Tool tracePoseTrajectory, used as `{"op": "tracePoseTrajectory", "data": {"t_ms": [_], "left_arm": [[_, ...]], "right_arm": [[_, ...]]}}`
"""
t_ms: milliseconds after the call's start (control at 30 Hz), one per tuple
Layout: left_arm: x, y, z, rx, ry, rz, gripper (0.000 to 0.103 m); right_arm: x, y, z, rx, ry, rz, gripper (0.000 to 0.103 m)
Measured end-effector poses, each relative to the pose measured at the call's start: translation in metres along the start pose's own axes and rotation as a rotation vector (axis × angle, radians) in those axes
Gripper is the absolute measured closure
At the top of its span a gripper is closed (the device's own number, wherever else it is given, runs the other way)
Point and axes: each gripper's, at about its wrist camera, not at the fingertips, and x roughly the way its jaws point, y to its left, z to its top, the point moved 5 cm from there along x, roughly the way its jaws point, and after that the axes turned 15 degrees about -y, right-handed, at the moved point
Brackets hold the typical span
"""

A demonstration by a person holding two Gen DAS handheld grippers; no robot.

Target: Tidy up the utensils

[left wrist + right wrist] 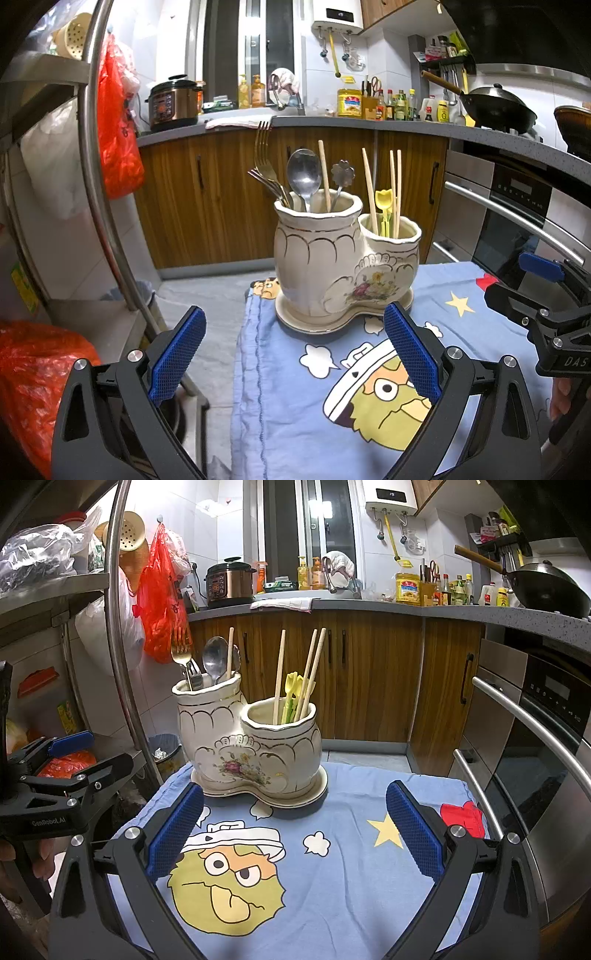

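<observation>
Your left gripper (293, 354) is held low with its blue pads (177, 354) spread wide and nothing between them. Your right gripper (293, 830) sits level beside it, just as wide and empty. Each shows at the edge of the other's view, well apart, both pointing forward.

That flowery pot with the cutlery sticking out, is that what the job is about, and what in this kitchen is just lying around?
Part of the job:
ceramic holder
forks
metal spoon
chopsticks
yellow plastic utensils
left gripper, open
right gripper, open

Just lying about:
cartoon cloth
pressure cooker
wok
red bag
</observation>
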Motion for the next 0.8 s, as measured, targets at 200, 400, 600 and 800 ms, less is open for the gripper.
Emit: {"op": "tracePoseTrajectory", "data": {"t_ms": [200,400,600,800], "left_arm": [[-0.0008,-0.0046,0.0005,0.009,0.000,-0.005,0.007],[-0.0008,-0.0041,0.0003,-0.002,0.003,-0.009,0.007],[-0.0007,-0.0040,0.0008,0.010,-0.003,-0.004,0.007],[-0.0011,-0.0050,0.0009,0.037,-0.015,-0.002,0.007]], "right_arm": [[-0.0001,0.0001,0.0002,0.002,0.000,-0.001,0.005],[-0.0001,-0.0001,0.0003,0.001,0.000,-0.001,0.005],[-0.0001,0.0001,0.0001,0.002,0.000,-0.001,0.005],[-0.0005,-0.0004,0.0001,0.002,0.002,-0.001,0.005]]}}
